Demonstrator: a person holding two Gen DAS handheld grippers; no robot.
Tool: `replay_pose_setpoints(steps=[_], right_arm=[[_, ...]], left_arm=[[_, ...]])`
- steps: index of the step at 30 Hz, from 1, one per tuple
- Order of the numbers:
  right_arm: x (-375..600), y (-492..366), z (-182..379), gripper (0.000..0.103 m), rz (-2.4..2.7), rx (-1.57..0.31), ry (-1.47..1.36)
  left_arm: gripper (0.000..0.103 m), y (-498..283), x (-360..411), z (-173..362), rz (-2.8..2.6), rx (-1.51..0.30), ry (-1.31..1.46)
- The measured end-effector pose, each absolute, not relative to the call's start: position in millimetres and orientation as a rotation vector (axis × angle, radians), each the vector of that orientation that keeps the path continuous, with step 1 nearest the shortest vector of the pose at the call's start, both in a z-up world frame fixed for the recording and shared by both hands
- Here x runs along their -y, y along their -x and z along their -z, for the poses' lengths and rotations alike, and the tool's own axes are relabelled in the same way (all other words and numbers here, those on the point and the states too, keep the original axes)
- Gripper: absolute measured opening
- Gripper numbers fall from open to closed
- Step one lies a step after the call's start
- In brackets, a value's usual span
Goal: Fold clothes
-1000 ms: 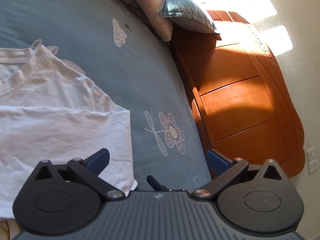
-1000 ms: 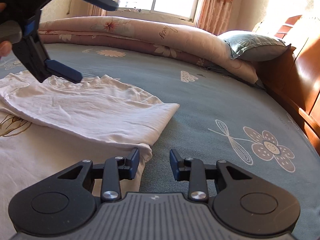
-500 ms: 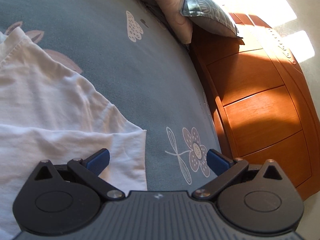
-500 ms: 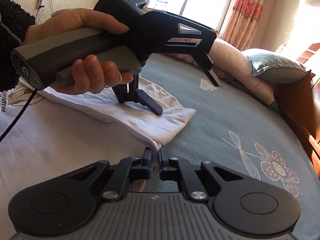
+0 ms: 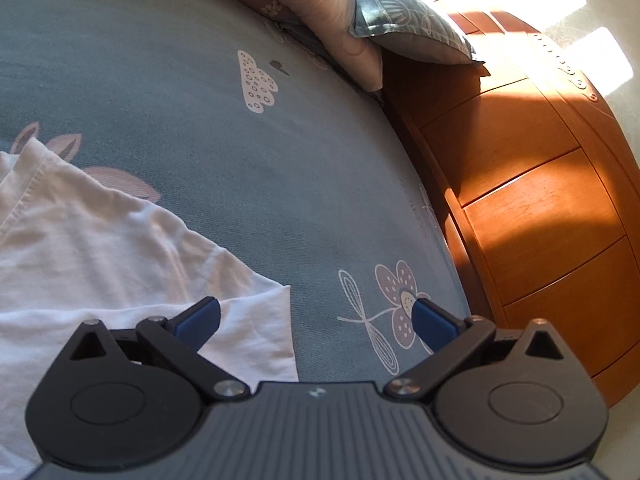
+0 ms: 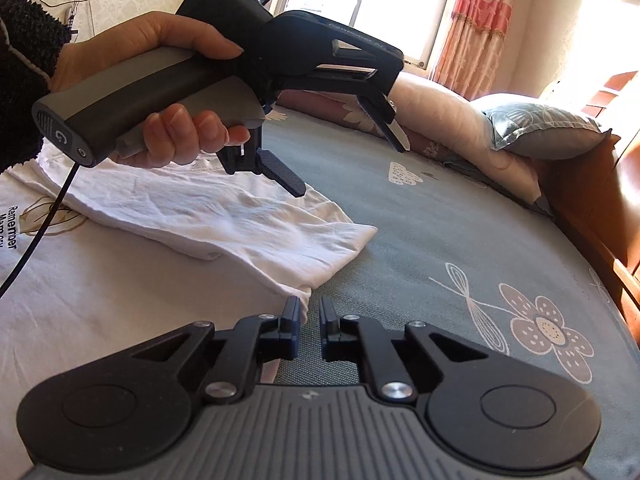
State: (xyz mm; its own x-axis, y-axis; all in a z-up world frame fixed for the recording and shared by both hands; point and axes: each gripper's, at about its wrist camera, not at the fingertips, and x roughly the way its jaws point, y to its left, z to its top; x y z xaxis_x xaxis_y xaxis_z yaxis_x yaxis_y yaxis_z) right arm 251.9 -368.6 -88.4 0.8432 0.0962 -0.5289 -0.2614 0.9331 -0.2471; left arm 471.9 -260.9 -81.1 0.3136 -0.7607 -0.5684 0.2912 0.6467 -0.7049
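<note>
A white T-shirt [image 5: 100,260] lies on the blue-grey flowered bedsheet [image 5: 240,160], its side folded over into a band that ends in a corner. In the right wrist view the folded shirt [image 6: 240,224] stretches from the left to that corner. A hand holds my left gripper [image 6: 340,156] above it, jaws wide open and empty. In its own view the left gripper [image 5: 316,316] hovers over the shirt's corner, left fingertip [image 5: 200,312] above cloth. My right gripper [image 6: 310,316] sits low just before the shirt's lower corner, jaws open by a narrow gap, nothing between them.
A rolled pink quilt [image 6: 440,112] and a blue-grey pillow [image 6: 540,132] lie along the far side of the bed. The wooden headboard [image 5: 540,200] stands at the right edge. A black cable [image 6: 36,240] hangs from the left gripper's handle. A window with curtains [image 6: 472,20] is behind.
The left gripper has swung in over the folded shirt, still wide open. The right gripper's jaws have narrowed from a broad gap to a slim one and edged toward the shirt's corner.
</note>
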Motion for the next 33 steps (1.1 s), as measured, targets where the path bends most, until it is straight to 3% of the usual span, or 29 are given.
replay_pose_setpoints(steps=[10, 11, 12, 21, 26, 29, 33], right_arm=[[356.8, -261.9, 98.1, 0.025, -0.163, -0.508, 0.421], [353.6, -263.1, 100.6, 0.024, -0.175, -0.521, 0.441], [351.1, -264.2, 102.6, 0.012, -0.185, -0.535, 0.45], [376.2, -266.2, 92.4, 0.0, -0.176, -0.654, 0.232], [386.6, -258.6, 94.6, 0.001, -0.17, -0.66, 0.199], [393.6, -258.3, 92.5, 0.008, -0.135, -0.647, 0.186], [403.1, -257.1, 90.2, 0.01, -0.123, -0.64, 0.137]], left_arm=[[0.101, -475.4, 275.0, 93.4, 0.768, -1.09, 0.519], [0.101, -476.0, 274.6, 95.8, 0.769, -1.087, 0.53], [0.101, -476.0, 273.0, 97.7, 0.769, -1.078, 0.545], [0.101, -470.6, 266.5, 103.7, 0.742, -0.985, 0.591], [0.101, -447.1, 251.0, 94.2, 0.747, -0.982, 0.671], [0.101, -418.5, 236.3, 90.8, 0.795, -0.935, 0.714], [0.101, -404.1, 239.2, 104.1, 0.818, -0.979, 0.738]])
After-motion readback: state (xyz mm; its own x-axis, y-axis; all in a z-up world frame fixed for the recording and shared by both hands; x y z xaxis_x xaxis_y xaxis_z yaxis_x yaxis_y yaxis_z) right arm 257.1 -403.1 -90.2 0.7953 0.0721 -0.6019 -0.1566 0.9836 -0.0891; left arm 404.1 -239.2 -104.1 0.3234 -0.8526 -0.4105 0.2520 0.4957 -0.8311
